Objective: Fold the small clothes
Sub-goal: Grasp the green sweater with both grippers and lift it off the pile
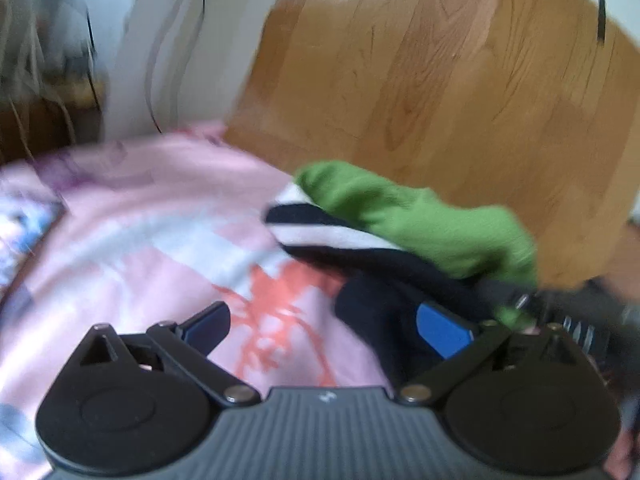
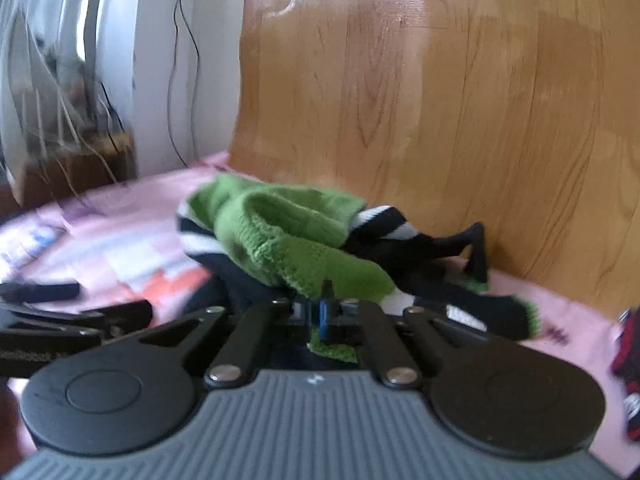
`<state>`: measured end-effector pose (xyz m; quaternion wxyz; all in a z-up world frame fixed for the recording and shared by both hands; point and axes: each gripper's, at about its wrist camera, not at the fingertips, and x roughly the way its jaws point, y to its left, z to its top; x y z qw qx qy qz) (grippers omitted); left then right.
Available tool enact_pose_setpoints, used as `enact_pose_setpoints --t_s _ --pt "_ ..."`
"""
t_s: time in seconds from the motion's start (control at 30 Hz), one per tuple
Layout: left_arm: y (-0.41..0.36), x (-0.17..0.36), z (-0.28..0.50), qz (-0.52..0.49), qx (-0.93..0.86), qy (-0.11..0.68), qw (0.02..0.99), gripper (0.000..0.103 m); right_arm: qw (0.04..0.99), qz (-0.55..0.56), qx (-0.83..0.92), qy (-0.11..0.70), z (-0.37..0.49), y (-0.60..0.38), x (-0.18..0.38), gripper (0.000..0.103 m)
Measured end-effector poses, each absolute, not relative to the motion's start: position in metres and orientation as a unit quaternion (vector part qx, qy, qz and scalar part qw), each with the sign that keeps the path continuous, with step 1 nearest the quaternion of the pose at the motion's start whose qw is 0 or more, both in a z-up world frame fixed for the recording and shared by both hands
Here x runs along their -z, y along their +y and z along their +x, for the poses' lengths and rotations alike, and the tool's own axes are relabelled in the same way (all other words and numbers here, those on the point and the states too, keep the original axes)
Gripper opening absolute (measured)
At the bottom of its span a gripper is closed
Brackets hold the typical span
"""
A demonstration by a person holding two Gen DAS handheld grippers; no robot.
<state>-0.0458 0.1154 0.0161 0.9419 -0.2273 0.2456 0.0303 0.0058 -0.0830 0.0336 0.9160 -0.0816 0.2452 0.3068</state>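
A wooden headboard (image 2: 460,120) fills the far side of both views, with a white wall (image 2: 160,60) and thin dark cords (image 2: 176,80) to its left. Below it lies a bed under a pink patterned sheet (image 1: 132,240), with pale and coral patches across the middle. On the sheet, close against the headboard, sits a bunched pile of small clothes: a green knit piece (image 2: 280,236) draped over black-and-white striped fabric (image 2: 384,224), with a further dark piece edged in green (image 2: 500,316) trailing to the right. A red and black item (image 2: 628,352) lies at the right edge of the sheet, too blurred to identify. The right gripper (image 2: 318,314) has its jaws pressed together on the near edge of the green knit piece, a fold of which shows between and below the blue pads. The left gripper (image 1: 324,324) has its jaws spread wide, one blue finger (image 1: 440,328) lying against dark fabric (image 1: 380,312) at the pile's near side, the other over bare sheet; nothing is clamped between them. The left wrist view is motion-blurred.
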Motion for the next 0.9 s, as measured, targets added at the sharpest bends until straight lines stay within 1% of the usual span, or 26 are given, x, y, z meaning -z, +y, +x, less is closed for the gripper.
enact_pose_setpoints --t_s 0.03,0.1,0.17,0.27,0.3,0.33,0.37,0.4,0.47,0.57,0.63,0.7,0.77,0.83,0.9 --pt "0.125 -0.019 -0.050 -0.260 0.005 0.252 0.932 0.103 0.911 -0.078 -0.320 0.247 -0.002 -0.085 -0.035 0.006" --pt "0.145 -0.031 -0.070 -0.298 0.049 0.228 0.926 0.103 0.888 -0.057 -0.375 0.260 -0.027 -0.087 -0.042 0.006" --pt "0.158 -0.046 -0.088 -0.288 0.043 0.207 0.934 0.103 0.859 -0.047 -0.435 0.265 -0.054 -0.081 -0.048 0.006" --pt "0.171 -0.055 -0.095 -0.287 0.015 0.229 0.930 0.103 0.818 -0.027 -0.498 0.288 -0.075 -0.073 -0.048 0.008" --pt "0.172 -0.054 -0.094 -0.292 0.015 0.239 0.926 0.103 0.798 -0.021 -0.518 0.306 -0.074 -0.071 -0.045 0.012" --pt "0.169 -0.053 -0.093 -0.294 0.018 0.247 0.923 0.103 0.781 -0.023 -0.533 0.323 -0.074 -0.070 -0.040 0.020" --pt "0.163 -0.052 -0.091 -0.291 0.023 0.256 0.921 0.103 0.777 -0.033 -0.536 0.328 -0.076 -0.072 -0.037 0.033" --pt "0.155 -0.052 -0.090 -0.282 0.032 0.263 0.922 0.103 0.779 -0.042 -0.531 0.329 -0.078 -0.076 -0.037 0.037" --pt "0.134 -0.053 -0.088 -0.244 0.047 0.271 0.930 0.103 0.794 -0.029 -0.515 0.322 -0.077 -0.096 -0.038 0.038" --pt "0.099 -0.048 -0.075 -0.157 0.029 0.291 0.943 0.103 0.814 0.018 -0.480 0.325 -0.064 -0.130 -0.045 0.038" --pt "0.088 -0.036 -0.065 -0.133 0.011 0.313 0.940 0.101 0.834 0.033 -0.449 0.319 -0.056 -0.143 -0.052 0.038" --pt "0.091 -0.023 -0.056 -0.138 0.000 0.339 0.931 0.087 0.850 0.040 -0.421 0.313 -0.044 -0.148 -0.062 0.038" --pt "0.103 -0.013 -0.057 -0.165 0.001 0.351 0.922 0.086 0.864 0.044 -0.398 0.306 -0.023 -0.143 -0.071 0.039" --pt "0.113 -0.011 -0.065 -0.185 -0.002 0.343 0.921 0.086 0.873 0.048 -0.382 0.298 0.003 -0.130 -0.082 0.039" --pt "0.119 -0.012 -0.071 -0.189 -0.009 0.337 0.922 0.086 0.879 0.026 -0.373 0.295 0.030 -0.107 -0.084 0.039"
